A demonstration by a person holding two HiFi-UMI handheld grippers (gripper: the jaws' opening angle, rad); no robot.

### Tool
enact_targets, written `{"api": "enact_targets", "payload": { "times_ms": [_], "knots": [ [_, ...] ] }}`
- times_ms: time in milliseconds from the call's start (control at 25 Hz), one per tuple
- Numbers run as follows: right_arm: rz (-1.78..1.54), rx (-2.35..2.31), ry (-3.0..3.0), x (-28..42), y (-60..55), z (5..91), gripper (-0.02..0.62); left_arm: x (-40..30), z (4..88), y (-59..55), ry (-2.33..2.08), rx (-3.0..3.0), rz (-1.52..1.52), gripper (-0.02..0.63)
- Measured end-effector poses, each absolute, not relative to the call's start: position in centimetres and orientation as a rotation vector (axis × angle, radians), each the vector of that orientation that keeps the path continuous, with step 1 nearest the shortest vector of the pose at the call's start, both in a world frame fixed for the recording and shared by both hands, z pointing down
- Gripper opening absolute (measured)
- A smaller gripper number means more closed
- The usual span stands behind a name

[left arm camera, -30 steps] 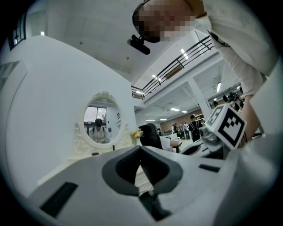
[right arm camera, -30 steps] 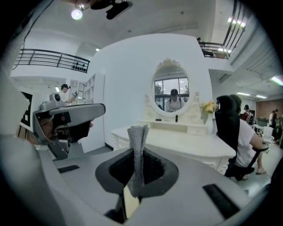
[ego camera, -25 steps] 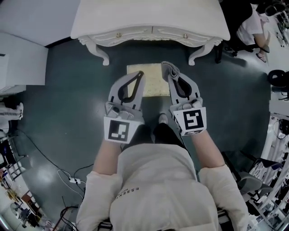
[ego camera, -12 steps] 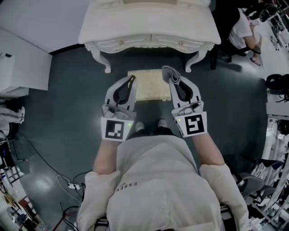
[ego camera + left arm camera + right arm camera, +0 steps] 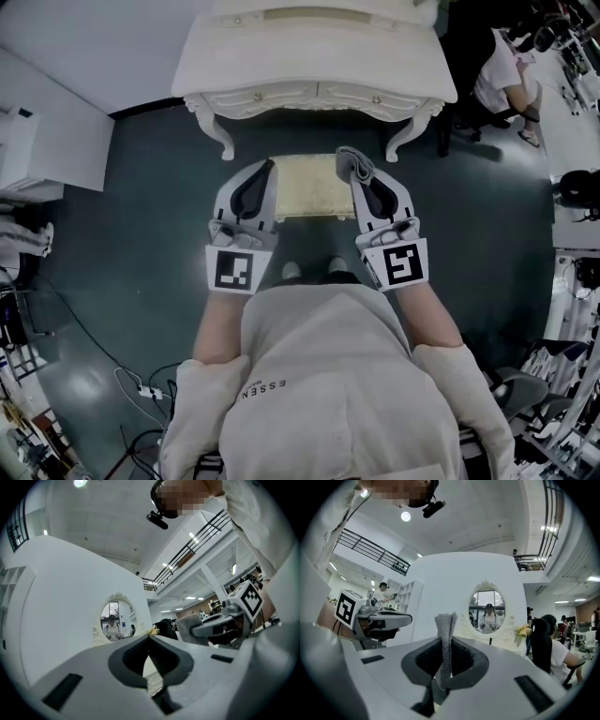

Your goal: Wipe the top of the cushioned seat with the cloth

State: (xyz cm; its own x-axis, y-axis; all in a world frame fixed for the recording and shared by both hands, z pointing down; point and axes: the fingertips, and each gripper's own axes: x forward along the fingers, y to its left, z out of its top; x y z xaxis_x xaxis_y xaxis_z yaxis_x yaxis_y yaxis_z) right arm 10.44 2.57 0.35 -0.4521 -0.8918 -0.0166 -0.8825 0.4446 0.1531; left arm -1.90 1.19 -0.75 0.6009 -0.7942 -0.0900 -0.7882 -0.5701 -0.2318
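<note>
- So far the cloth (image 5: 445, 634) is in hand and little else looks done: the right gripper (image 5: 359, 174) has its jaws clamped on the grey knitted strip, which stands up out of the pinch in a narrow fold
- In the head view the cloth's free end shows just beyond the right gripper's tips, over the far right corner of the cushioned seat (image 5: 307, 187); whether it touches the fabric I cannot tell
- The left gripper (image 5: 149, 638) is clenched with nothing in it, its two tips meeting in a point and only the room visible past them
- The seat itself is a pale yellow pad on the dark floor (image 5: 141, 187), directly in front of the person's feet and tucked against the front edge of the white dressing table (image 5: 314, 56), between its carved legs
- The grippers sit one over each side of the seat, left edge and right edge, roughly level with each other
- Both gripper views look outward at a white wall and an oval mirror (image 5: 487, 605), not down at the pad, so the jaws seem aimed forward
- Judging from that, the whole top remains to be wiped; the cloth would need to be lowered flat onto the pad and drawn across it
</note>
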Motion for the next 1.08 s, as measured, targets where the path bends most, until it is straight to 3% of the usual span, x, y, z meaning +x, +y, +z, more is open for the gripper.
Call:
{"api": "enact_targets", "payload": {
  "times_ms": [1080],
  "knots": [
    [-0.143, 1.631, -2.616, 10.88, 2.81, 0.47, 0.028, -1.87, -0.47, 1.34, 1.304, -2.616, -0.022, 0.002]
  ]
}}
